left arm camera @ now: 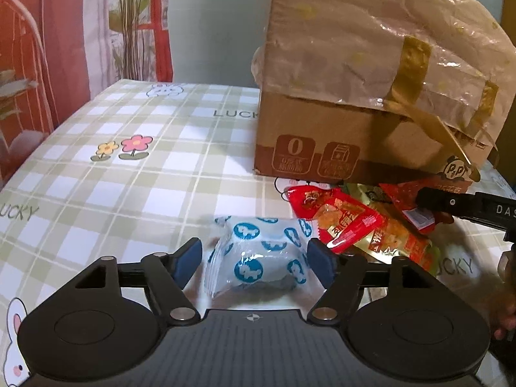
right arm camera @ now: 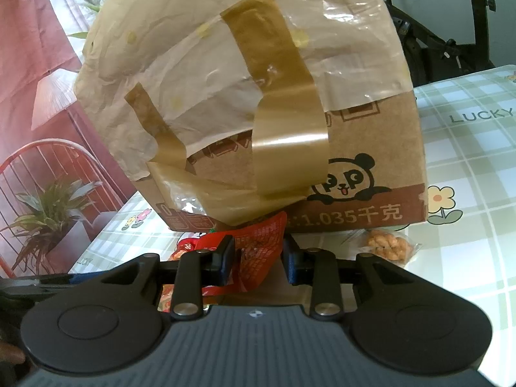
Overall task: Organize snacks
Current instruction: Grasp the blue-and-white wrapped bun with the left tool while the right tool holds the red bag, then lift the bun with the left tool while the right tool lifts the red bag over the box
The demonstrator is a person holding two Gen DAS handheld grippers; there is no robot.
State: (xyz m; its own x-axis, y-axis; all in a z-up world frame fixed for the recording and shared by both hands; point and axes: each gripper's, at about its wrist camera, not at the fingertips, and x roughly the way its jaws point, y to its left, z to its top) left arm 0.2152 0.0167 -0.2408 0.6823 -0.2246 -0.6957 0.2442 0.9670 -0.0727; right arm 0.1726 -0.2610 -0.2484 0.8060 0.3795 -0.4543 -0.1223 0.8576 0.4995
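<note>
A blue-and-white snack packet (left arm camera: 258,258) lies on the checked tablecloth (left arm camera: 129,193) between the fingers of my left gripper (left arm camera: 254,258). Those jaws stand open, with a small gap showing at the left pad (left arm camera: 188,258). To its right lies a heap of red packets (left arm camera: 338,222) and a gold packet (left arm camera: 396,242). My right gripper (right arm camera: 258,258) is shut on a red snack packet (right arm camera: 261,242), held just in front of the cardboard box (right arm camera: 371,161). In the left wrist view the right gripper (left arm camera: 425,203) reaches in from the right with that red packet (left arm camera: 403,200).
The tall cardboard box (left arm camera: 322,135), covered with plastic sheet and brown tape, stands at the back right. A clear-wrapped twisted dough snack (right arm camera: 390,245) lies by the box corner. A person's hand (left arm camera: 503,316) shows at the right edge. A red chair (right arm camera: 48,167) stands beyond the table.
</note>
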